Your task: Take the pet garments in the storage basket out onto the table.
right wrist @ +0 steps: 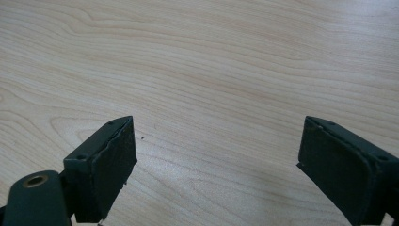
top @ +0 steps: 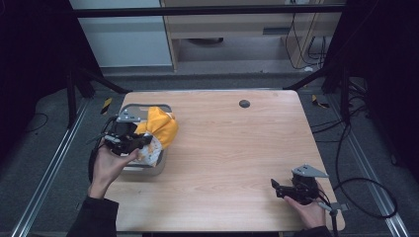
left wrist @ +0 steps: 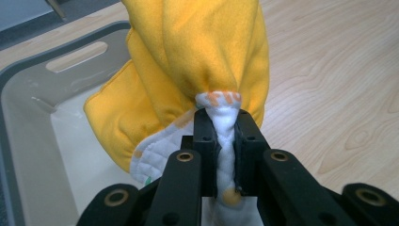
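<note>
hanging over grey bin (top: pixel 129 109), yellow cloth (top: pixel 160 126) pinched by left gripper (top: pixel 132 141).

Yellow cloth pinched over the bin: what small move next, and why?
Probably lift a little higher. The left hand-held gripper is shut on the yellow cloth, whose lower folds hang over the grey bin. The right hand-held gripper waits open above the table.

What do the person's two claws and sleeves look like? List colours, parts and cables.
Left claw: black, bolted jaws, grey three-cornered plate on top, black cable. Right claw: black, flat rectangular pads, the same grey plate, black cable trailing off the table. Both sleeves are dark.
</note>
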### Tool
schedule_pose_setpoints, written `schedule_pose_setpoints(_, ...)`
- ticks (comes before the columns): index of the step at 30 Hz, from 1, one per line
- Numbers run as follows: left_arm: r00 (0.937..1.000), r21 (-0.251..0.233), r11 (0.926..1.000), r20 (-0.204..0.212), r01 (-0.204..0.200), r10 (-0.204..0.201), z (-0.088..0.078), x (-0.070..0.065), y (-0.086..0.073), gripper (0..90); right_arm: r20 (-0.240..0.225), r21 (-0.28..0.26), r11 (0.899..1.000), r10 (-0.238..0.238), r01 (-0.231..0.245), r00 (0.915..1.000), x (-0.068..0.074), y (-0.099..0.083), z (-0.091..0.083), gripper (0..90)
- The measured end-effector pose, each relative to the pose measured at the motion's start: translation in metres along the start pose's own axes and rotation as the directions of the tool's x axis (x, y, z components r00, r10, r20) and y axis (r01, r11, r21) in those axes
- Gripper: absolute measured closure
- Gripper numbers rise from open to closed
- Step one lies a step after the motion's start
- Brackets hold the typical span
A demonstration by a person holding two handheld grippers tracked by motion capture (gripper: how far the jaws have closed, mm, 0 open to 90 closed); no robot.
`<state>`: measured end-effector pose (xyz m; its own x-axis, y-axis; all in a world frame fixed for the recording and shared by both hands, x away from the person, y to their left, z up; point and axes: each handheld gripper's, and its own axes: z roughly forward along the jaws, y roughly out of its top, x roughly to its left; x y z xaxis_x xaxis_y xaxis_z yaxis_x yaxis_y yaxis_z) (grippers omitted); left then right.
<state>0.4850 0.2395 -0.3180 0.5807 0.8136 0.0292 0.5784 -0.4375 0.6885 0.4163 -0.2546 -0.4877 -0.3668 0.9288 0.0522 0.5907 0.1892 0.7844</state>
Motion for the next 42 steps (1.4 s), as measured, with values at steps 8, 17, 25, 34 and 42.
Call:
schedule_pose_setpoints(8,0.9988,0.009,0.9993,0.032,-0.037,0.037,-0.001,-0.014,0.003,82.0,0.0,0.001,1.0,-0.001,0.001,1.0,0.0,0.0,0.0,11.8)
schedule_pose_setpoints(17,0.9944,0.006,0.9964,0.065,-0.084,0.083,-0.001,-0.032,0.01,82.0,0.0,0.0,1.0,0.0,0.0,1.0,0.0,0.0,0.0,11.8)
schedule_pose_setpoints(25,0.9907,0.011,0.9938,0.081,-0.111,0.11,0.003,-0.045,0.015,82.0,0.005,-0.004,1.0,-0.01,0.01,0.9999,-0.001,0.0,0.0,11.8)
schedule_pose_setpoints(34,0.9862,0.012,0.9918,0.108,-0.127,0.125,0.011,-0.056,0.017,81.9,0.005,-0.003,1.0,-0.01,0.01,0.9999,-0.001,0.0,0.0,11.8)
schedule_pose_setpoints(42,0.9804,0.013,0.9883,0.129,-0.152,0.149,0.015,-0.067,0.022,82.0,0.003,-0.003,1.0,-0.01,0.01,0.9999,-0.001,0.0,0.0,11.8)
